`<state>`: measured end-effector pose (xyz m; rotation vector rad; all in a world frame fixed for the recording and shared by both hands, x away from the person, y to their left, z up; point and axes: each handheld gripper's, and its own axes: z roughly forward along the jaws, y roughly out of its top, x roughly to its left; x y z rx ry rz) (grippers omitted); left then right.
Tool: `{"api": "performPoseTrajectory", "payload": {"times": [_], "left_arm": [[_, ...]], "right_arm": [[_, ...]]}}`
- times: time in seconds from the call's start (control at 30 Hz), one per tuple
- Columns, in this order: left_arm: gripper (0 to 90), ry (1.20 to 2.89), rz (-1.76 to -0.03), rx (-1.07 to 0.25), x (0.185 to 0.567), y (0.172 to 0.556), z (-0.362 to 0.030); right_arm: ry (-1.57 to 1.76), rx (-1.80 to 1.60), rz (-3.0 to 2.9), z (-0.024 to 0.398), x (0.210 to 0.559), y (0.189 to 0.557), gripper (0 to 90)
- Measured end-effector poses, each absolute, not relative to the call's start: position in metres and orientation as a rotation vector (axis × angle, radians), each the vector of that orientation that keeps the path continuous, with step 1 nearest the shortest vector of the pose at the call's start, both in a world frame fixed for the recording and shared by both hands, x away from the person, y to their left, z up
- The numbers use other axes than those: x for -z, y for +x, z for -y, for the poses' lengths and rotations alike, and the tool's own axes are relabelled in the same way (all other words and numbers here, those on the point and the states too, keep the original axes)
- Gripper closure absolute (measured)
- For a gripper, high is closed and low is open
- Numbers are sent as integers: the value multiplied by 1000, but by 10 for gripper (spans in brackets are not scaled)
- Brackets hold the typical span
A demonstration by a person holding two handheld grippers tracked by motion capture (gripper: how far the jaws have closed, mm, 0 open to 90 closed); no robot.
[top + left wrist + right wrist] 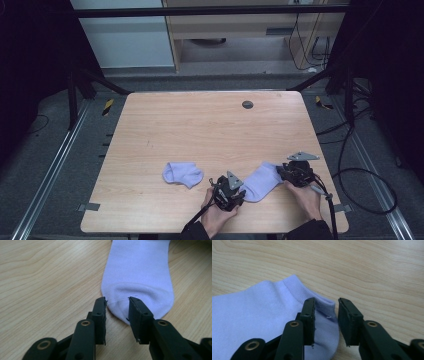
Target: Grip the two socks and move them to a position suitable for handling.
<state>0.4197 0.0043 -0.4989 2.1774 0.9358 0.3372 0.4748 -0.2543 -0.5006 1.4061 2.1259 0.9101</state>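
Black jaws of the left gripper (117,302) stand partly apart with the toe of a lavender sock (140,272) lying flat between them, unpinched. Likewise the right gripper (325,302) is partly open, the sock's ribbed cuff between its jaws, gripped by neither. Beyond the left gripper's far side, a second lavender sock (182,174) lies crumpled on the wooden table (200,125).

The left gripper (117,302) hovers low over the pale wooden desk (45,277), its two black jaws apart with a clear gap between them. A lavender sock (138,270) lies flat, stretching away to the far edge. Its rounded toe end, with a curved seam, sits between the jaw tips, and the pads are not pressing on the cloth
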Motion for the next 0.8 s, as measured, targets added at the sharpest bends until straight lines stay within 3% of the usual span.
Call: {"api": "performPoseTrajectory", "payload": {"times": [0.17,0.27,0.8], "left_arm": [[801,2183,-953,-366,499,419,-2],[883,2190,-954,-358,498,420,0],[892,2188,-925,-409,491,450,-6]], "right_arm": [[1430,-909,-2134,253,499,473,850],[1443,-925,-2135,254,496,472,866],[1447,-914,-2062,254,480,435,862]]}}
